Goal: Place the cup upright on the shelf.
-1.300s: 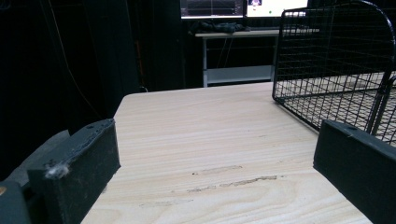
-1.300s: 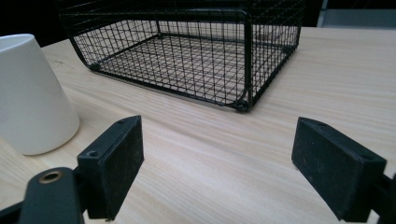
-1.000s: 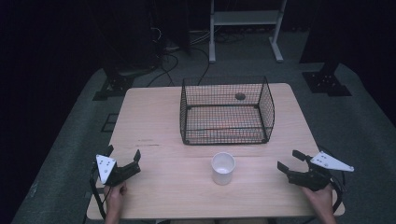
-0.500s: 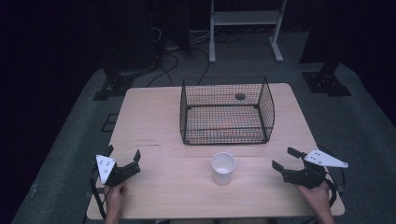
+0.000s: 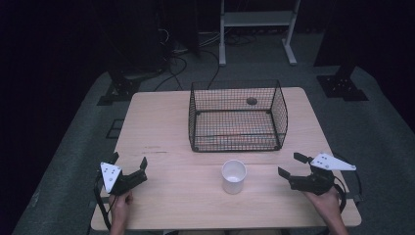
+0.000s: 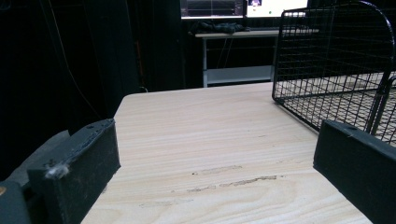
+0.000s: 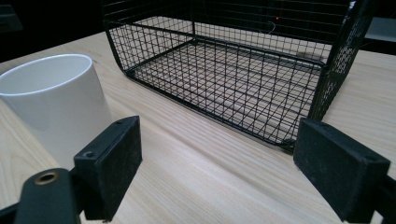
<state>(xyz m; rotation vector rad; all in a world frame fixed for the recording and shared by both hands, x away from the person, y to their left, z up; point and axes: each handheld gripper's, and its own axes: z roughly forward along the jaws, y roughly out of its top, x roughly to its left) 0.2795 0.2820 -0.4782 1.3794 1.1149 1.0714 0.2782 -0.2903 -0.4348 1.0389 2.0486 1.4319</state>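
Item one, your white cup [image 5: 233, 176]: upright on the pale wood counter [image 5: 161, 127], near the front edge, just in front of the black wire basket [image 5: 237, 115] and apart from it; no brand, label or print can be read on it. Item two, your right gripper [image 5: 294, 165]: jaws apart after just opening a little, nothing between them, the cup well off to its left. Item three, your left gripper [image 5: 128, 163]: jaws spread wide, holding nothing, at the counter's front left. Counter surface: light grain with faint dark scuffs [image 6: 233, 179]. Room: dark, grey carpet [image 5: 68, 147], cables [image 5: 171, 61] on the floor, a white metal stand [image 5: 257, 22] behind the counter, lit screens [image 6: 243, 7] too small to read.
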